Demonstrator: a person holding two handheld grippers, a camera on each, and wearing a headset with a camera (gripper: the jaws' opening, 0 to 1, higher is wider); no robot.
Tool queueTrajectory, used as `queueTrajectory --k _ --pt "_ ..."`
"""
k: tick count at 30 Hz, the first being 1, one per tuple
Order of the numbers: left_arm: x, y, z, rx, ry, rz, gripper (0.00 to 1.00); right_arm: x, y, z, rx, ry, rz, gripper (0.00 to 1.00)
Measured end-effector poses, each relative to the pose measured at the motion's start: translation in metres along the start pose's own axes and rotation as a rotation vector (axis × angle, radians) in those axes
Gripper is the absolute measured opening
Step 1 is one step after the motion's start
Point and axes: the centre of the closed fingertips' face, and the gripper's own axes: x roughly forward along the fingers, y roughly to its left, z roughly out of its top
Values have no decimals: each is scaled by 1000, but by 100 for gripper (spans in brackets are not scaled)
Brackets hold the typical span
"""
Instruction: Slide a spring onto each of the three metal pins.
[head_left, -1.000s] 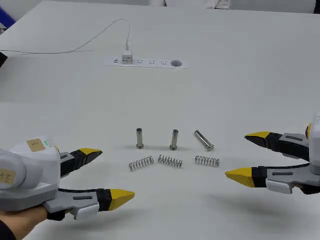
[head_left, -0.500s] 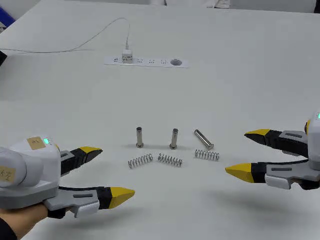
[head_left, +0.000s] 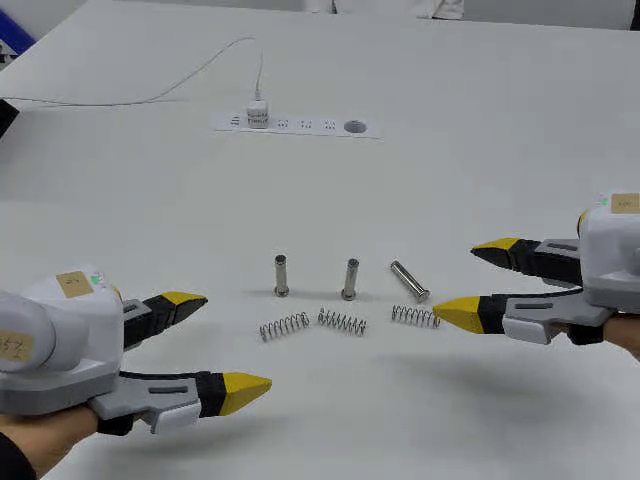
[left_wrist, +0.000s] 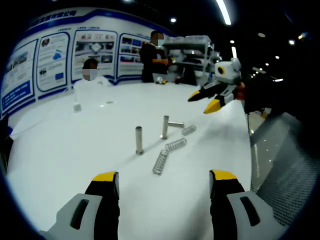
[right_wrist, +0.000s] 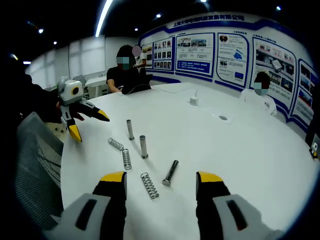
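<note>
R gripper nearer coiled wire spring.

Left pin and middle pin stand upright; right pin lies flat. Left spring, middle spring and right spring lie bare in a row between the fingers of left gripper and right gripper, the last just beside a yellow fingertip.

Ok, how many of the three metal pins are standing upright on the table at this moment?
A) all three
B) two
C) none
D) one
B: the left pin and the middle pin stand on end, while the right pin lies on its side.
</note>
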Motion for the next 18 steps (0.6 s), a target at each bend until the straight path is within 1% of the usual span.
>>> queueTrajectory --k 2,6,9,18 --pt "0 0 0 1 0 0 75 3 -2 1 -1 2 -3 56" --pt "0 1 0 1 2 0 75 10 -9 1 10 23 -23 51" --pt "0 0 0 1 2 -3 74 14 -12 4 23 25 -31 48" --pt "1 0 -1 2 5 -2 74 29 -17 5 30 64 -56 43"
